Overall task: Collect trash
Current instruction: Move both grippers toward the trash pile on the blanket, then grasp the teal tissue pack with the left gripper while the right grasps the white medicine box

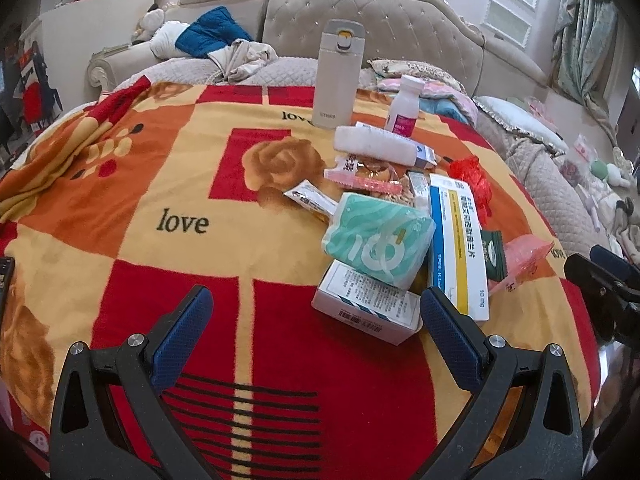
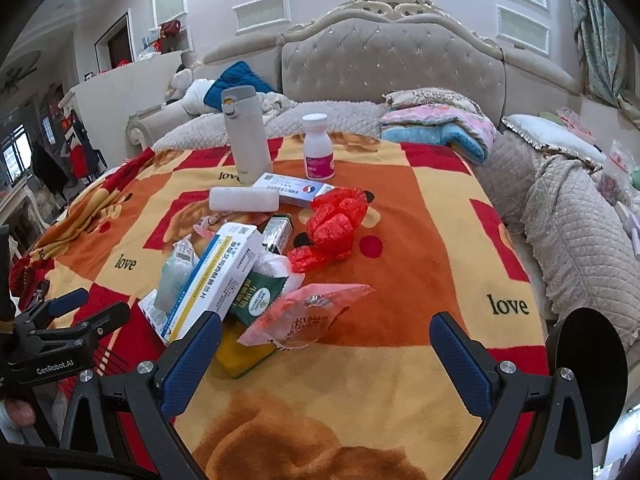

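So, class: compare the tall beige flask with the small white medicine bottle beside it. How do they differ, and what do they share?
The beige flask is much taller than the white medicine bottle. The flask is plain beige with a flip lid bearing a yellow mark; the bottle has a pink label and a round white cap. Both stand upright, capped, on the patterned blanket behind the pile of packets.

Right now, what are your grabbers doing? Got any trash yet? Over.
Left gripper and right gripper: jaws open, empty. Trash pile uncollected on blanket. Thermos and pill bottle standing behind the pile.
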Action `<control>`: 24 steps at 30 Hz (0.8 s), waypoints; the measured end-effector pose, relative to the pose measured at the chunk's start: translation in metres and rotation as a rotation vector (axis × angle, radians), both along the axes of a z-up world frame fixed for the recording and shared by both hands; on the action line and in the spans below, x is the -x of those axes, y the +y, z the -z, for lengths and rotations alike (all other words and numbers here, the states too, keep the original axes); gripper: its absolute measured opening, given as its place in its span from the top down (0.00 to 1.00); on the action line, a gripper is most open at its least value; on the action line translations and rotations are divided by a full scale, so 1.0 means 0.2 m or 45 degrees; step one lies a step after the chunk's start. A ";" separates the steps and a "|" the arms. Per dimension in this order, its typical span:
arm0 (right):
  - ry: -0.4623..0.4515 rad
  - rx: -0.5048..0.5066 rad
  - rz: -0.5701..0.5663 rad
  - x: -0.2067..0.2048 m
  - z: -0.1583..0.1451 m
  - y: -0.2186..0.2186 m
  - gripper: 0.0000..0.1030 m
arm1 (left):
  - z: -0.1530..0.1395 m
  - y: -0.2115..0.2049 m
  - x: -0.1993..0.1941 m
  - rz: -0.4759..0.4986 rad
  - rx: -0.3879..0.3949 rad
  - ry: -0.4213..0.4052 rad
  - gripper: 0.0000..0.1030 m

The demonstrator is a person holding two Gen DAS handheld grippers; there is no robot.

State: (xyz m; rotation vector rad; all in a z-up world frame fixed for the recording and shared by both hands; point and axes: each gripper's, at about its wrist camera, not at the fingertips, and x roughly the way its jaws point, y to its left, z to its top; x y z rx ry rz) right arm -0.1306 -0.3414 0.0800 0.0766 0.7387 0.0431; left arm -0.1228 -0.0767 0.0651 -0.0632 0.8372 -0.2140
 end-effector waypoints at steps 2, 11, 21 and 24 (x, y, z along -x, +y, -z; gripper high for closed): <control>0.019 0.007 0.003 -0.01 0.02 0.00 0.00 | 0.02 -0.01 -0.02 0.010 -0.001 0.025 0.01; 0.054 0.004 0.003 -0.04 0.06 -0.02 0.00 | 0.11 -0.11 -0.12 0.080 -0.042 0.124 0.14; 0.079 -0.003 -0.015 -0.10 0.09 -0.01 0.00 | 0.15 -0.13 -0.23 0.059 0.024 0.203 0.14; 0.082 -0.005 -0.020 -0.11 0.09 0.00 0.00 | 0.15 -0.10 -0.24 0.046 0.056 0.224 0.15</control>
